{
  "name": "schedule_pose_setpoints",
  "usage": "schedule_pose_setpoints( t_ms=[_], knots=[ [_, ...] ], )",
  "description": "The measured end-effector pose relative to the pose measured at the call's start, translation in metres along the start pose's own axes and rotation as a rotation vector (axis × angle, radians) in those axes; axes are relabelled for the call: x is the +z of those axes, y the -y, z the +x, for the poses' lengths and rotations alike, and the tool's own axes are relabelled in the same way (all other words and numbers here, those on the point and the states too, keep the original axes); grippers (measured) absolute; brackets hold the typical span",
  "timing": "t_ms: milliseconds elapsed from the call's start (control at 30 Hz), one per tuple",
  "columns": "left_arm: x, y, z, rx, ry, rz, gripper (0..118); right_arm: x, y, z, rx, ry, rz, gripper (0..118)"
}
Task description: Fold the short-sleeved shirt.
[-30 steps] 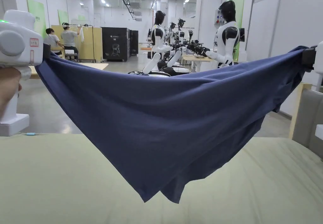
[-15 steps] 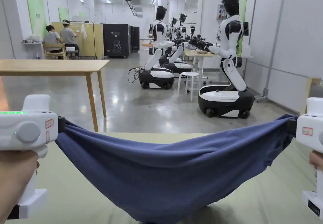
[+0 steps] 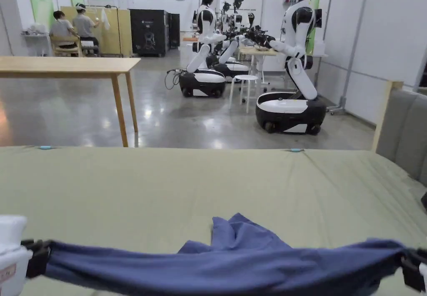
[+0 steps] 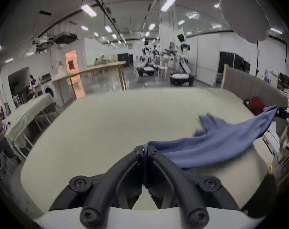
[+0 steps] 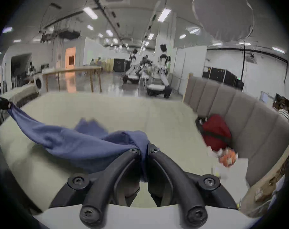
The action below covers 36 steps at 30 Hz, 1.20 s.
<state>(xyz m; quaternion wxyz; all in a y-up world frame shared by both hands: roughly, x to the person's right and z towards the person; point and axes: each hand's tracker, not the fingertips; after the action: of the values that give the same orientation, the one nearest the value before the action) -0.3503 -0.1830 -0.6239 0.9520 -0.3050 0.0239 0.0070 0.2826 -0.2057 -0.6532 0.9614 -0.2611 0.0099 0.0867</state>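
Note:
The dark blue short-sleeved shirt [image 3: 233, 263] stretches between my two grippers low over the pale green bed [image 3: 167, 184]. Its loose lower part lies bunched on the bed ahead of the stretched edge. My left gripper [image 3: 37, 256] is at the bottom left of the head view, shut on one end of the shirt [image 4: 206, 146]; the left gripper view shows cloth pinched between its jaws [image 4: 145, 150]. My right gripper [image 3: 410, 267] at the bottom right is shut on the other end [image 5: 84, 141], with fabric running down between the jaws [image 5: 144, 148].
A grey padded headboard [image 3: 402, 130] borders the bed on the right. A red bag [image 5: 216, 131] and an orange item [image 5: 228, 158] lie against it. Beyond the bed stand a wooden table [image 3: 71, 65], white humanoid robots [image 3: 292, 59] and seated people [image 3: 73, 30].
Both grippers have come down from chest height to just above the bed, carrying the shirt. Its hanging lower part now rests on the bed.

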Motion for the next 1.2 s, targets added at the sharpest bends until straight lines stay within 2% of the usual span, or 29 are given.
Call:
schedule_pose_setpoints(
  t_ms=[100,133,233,267,300,333,367,400,467,567,667,733,767,800,833,867,900,933,1000,1067,1200],
  knots=[
    [-0.003,0.065,-0.010,0.121,0.013,-0.123,1,-0.011,0.075,-0.003,0.045,0.004,-0.134,8],
    [-0.006,0.079,-0.013,0.148,0.020,-0.160,1,-0.014,0.089,-0.004,0.038,0.002,-0.171,8],
    [-0.009,0.106,-0.016,0.166,-0.012,-0.186,3,-0.015,0.114,0.001,-0.086,-0.016,-0.237,8],
    [-0.005,0.107,-0.014,0.163,-0.022,-0.182,9,-0.013,0.115,0.005,-0.128,-0.033,-0.249,9],
    [0.003,0.105,-0.011,0.154,-0.056,-0.175,34,-0.009,0.110,0.009,-0.158,-0.055,-0.249,22],
    [0.012,0.101,-0.008,0.134,-0.063,-0.160,70,0.002,0.100,0.008,-0.149,-0.039,-0.237,47],
    [0.025,0.094,-0.005,0.089,-0.056,-0.110,100,0.012,0.091,0.006,-0.140,-0.033,-0.210,78],
    [0.041,0.085,0.005,0.047,-0.068,-0.033,114,0.025,0.078,0.001,-0.116,-0.046,-0.137,102],
    [0.065,0.062,0.033,-0.031,-0.100,0.095,114,0.051,0.047,-0.018,-0.099,-0.093,0.011,106],
    [0.084,0.037,0.077,-0.110,-0.036,0.301,114,0.071,0.003,-0.059,-0.112,-0.195,0.189,106],
    [0.084,0.026,0.114,-0.142,-0.031,0.409,114,0.077,-0.023,-0.105,-0.113,-0.234,0.329,108],
    [0.079,0.018,0.132,-0.128,-0.022,0.408,114,0.075,-0.031,-0.131,-0.092,-0.197,0.390,108],
    [0.067,0.021,0.132,-0.126,-0.017,0.399,113,0.072,-0.033,-0.142,-0.084,-0.166,0.386,102],
    [0.064,0.019,0.135,-0.119,-0.017,0.381,105,0.070,-0.034,-0.148,-0.084,-0.173,0.384,73],
    [0.061,0.019,0.136,-0.108,-0.005,0.361,85,0.068,-0.034,-0.153,-0.089,-0.167,0.404,33],
    [0.056,0.018,0.137,-0.099,-0.011,0.348,48,0.064,-0.035,-0.162,-0.086,-0.134,0.402,2],
    [0.050,0.023,0.135,-0.088,-0.029,0.337,0,0.059,-0.036,-0.170,-0.056,-0.067,0.380,1],
    [0.045,0.024,0.131,-0.081,-0.052,0.312,0,0.058,-0.035,-0.175,-0.037,-0.034,0.380,1],
    [0.044,0.029,0.111,-0.055,-0.036,0.294,0,0.054,-0.038,-0.180,-0.053,-0.147,0.340,1],
    [0.047,0.042,0.082,-0.023,-0.082,0.277,0,0.053,-0.036,-0.188,-0.046,-0.135,0.345,1],
    [0.059,0.072,0.006,0.089,-0.171,0.171,0,0.042,-0.031,-0.201,-0.051,-0.178,0.297,1]
  ],
)
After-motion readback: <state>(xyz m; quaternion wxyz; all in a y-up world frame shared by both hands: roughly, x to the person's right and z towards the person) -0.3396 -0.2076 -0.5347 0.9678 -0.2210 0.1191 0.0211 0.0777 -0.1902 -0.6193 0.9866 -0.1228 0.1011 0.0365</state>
